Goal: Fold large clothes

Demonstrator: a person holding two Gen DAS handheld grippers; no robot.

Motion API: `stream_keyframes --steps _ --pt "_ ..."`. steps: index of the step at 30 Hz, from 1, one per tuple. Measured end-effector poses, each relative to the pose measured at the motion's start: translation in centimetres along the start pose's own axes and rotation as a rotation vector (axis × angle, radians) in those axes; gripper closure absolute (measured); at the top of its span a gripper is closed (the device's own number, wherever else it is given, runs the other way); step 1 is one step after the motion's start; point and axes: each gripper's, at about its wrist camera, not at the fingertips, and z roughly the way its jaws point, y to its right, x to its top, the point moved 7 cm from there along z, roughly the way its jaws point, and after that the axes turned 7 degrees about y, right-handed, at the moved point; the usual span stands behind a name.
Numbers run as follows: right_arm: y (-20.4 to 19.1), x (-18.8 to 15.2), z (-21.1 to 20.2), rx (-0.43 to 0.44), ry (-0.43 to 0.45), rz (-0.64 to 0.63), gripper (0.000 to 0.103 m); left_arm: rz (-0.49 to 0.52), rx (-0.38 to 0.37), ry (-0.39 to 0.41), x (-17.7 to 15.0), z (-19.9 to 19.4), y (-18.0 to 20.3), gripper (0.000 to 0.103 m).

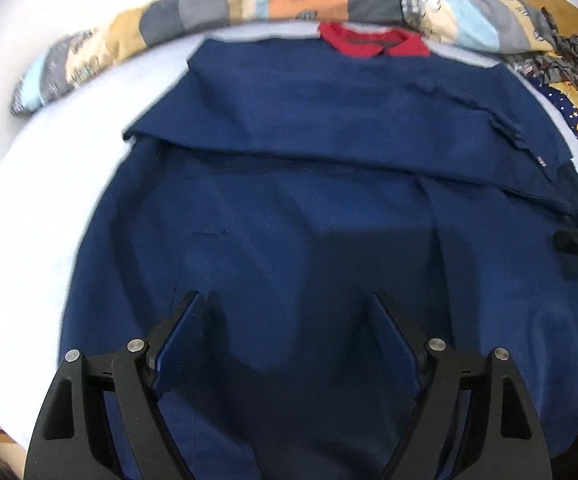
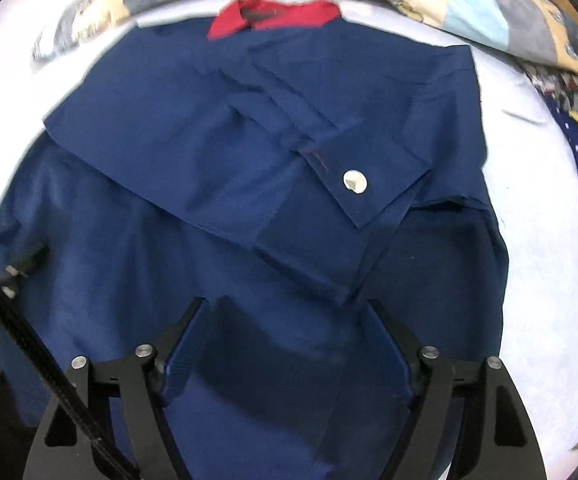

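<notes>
Both my tongs, left gripper [image 1: 285, 320] & right gripper [image 2: 289, 320], gape over navy shirt [image 1: 309, 220]; should pinch hem corners, fold evenly twd red collar [image 1: 373, 42] at 12.

Left claw [image 1: 285, 304] and right claw [image 2: 289, 308], both agape.

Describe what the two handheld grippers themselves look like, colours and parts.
Both the left gripper and the right gripper are matte black, with angular cut-out frames, silver round pins at the joints, and two fingers faced with ribbed dark blue pads. A black ribbed cable crosses the right wrist view.
</notes>
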Motion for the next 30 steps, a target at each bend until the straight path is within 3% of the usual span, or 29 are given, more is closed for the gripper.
stream_keyframes --steps 4,11,15,18,30 --pt "-2.7 -0.4 -3.8 0.038 0.099 -0.032 0.02 0.049 0.06 0.088 -1.1 -1.9 1.3 0.021" --pt "-7.6 -4.2 -3.9 0.012 0.116 -0.097 0.021 0.053 0.117 0.154 -4.6 -3.4 3.1 0.018" --pt "-7.6 -6.2 -1.2 0.003 0.047 -0.09 0.019 0.025 0.118 0.152 -5.1 -3.2 2.8 0.01" --pt "-7.5 -6.3 -0.6 -0.021 0.051 -0.095 0.013 -0.053 0.096 0.126 -5.4 -2.7 2.1 0.006" --pt "-7.8 -6.7 0.0 -0.036 0.045 -0.074 0.006 -0.056 0.149 0.143 -5.3 -2.3 2.2 0.0"
